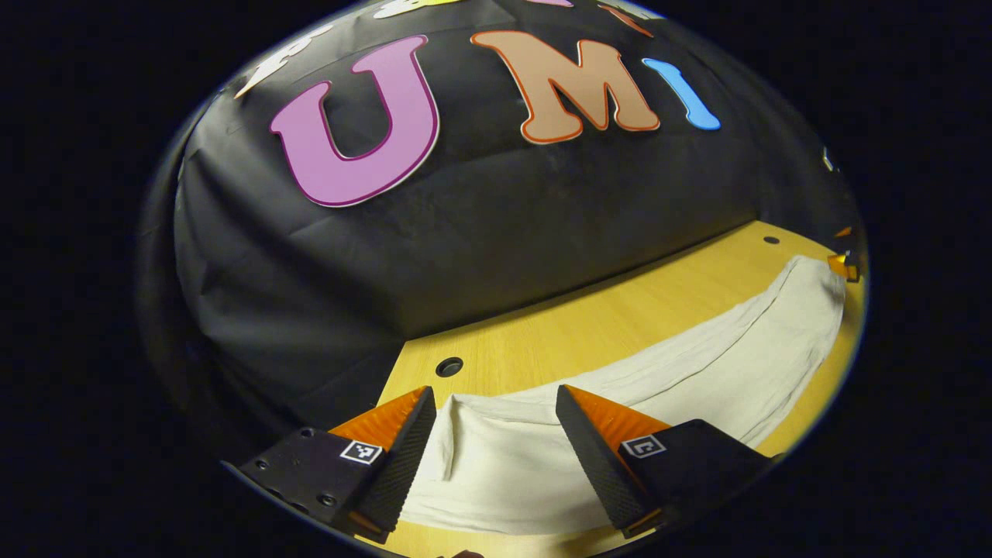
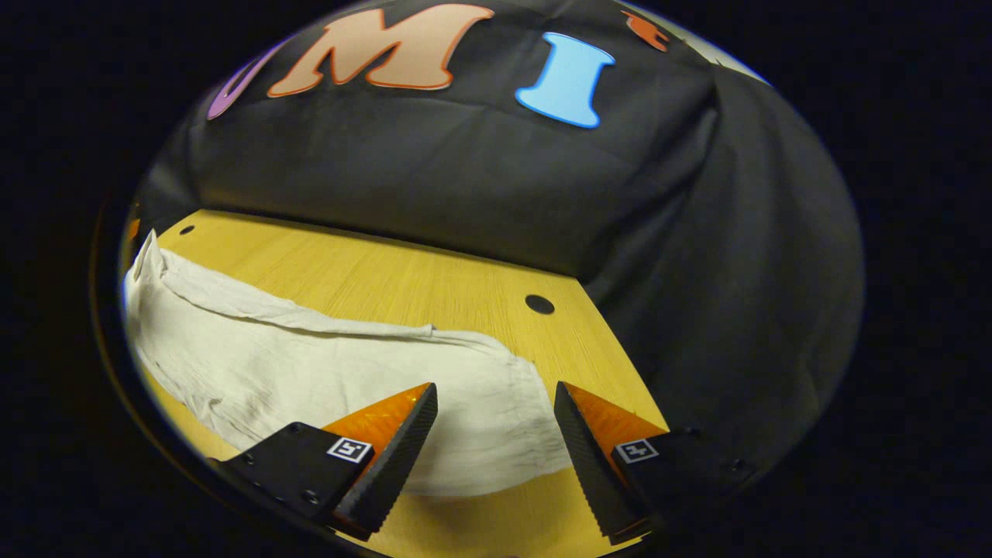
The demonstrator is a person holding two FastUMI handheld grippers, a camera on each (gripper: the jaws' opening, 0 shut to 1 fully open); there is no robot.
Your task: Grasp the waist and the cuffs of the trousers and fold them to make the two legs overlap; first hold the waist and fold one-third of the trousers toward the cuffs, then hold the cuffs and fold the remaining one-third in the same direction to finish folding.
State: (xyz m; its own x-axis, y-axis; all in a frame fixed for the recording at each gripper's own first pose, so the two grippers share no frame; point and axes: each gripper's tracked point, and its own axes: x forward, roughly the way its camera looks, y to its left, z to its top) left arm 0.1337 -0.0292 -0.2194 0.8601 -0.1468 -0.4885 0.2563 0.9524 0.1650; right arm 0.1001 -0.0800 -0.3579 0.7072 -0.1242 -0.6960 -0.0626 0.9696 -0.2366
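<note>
Judging by how the trousers [image 1: 620,403] lie, you appear to have the 1st fold behind you: the white cloth runs as 1 long narrow band across the wooden table [image 1: 558,325], which suggests the 2 legs already overlap, though the layers themselves are hard to separate by eye. In the left gripper view the band starts between the fingers at the bottom centre of the frame and sweeps up to the right edge; in the right gripper view the trousers [image 2: 310,372] stretch from the left edge down to the bottom centre. Neither of the 2 thirds-folds looks done yet, since the cloth lies at full length, so both of those are left. I cannot tell which end is the waist and which the cuffs. Your left gripper [image 1: 496,434] has its jaws apart, 1 finger on each side of the near end of the cloth and nothing pinched. Your right gripper [image 2: 496,434] is likewise spread wide over the rounded end of the band, gripping nothing. At the far right of the left gripper view, a small part of the other gripper [image 1: 843,263] shows by the cloth's far end. Around the cloth, the table [image 2: 403,271] is bare apart from round dark holes [image 1: 449,366] near its edges, 1 of them [image 2: 539,304] just beyond the cloth in the right gripper view. Behind the table hangs the black booth wall [image 1: 465,232]. Nothing appears to block either fold.
</note>
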